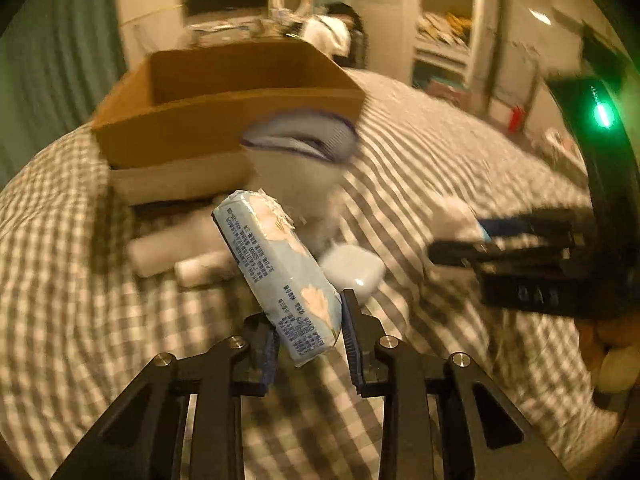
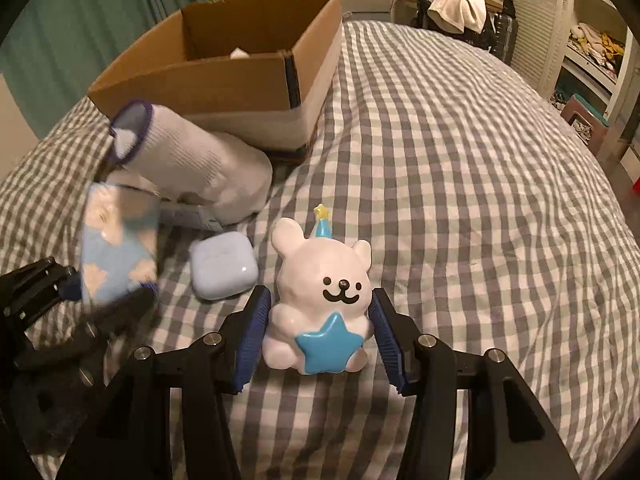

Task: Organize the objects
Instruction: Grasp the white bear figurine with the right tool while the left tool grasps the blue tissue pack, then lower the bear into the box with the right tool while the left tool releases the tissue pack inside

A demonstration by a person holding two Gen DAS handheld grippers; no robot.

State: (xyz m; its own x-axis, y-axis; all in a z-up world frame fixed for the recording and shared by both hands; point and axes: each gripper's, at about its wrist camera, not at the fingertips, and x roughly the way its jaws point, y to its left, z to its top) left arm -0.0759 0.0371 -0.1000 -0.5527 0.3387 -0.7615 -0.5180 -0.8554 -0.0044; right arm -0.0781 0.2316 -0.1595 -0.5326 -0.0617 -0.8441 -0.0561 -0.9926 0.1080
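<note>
My left gripper point(image 1: 308, 328) is shut on a light blue tissue pack point(image 1: 280, 272) and holds it tilted above the checked bed; the pack also shows in the right wrist view point(image 2: 118, 248). My right gripper point(image 2: 318, 332) is around a white bear figurine point(image 2: 320, 300) with a blue star. Its pads stand at the bear's sides, and contact is unclear. An open cardboard box point(image 2: 224, 68) sits at the back left and also shows in the left wrist view point(image 1: 224, 120). A white sock with a purple rim point(image 2: 188, 160) and a pale blue earbud case point(image 2: 222, 264) lie before it.
The checked bedspread point(image 2: 460, 200) stretches to the right. White rolled items point(image 1: 176, 248) lie under the box's front in the left wrist view. Shelves point(image 2: 592, 48) and clutter stand beyond the bed's far edge.
</note>
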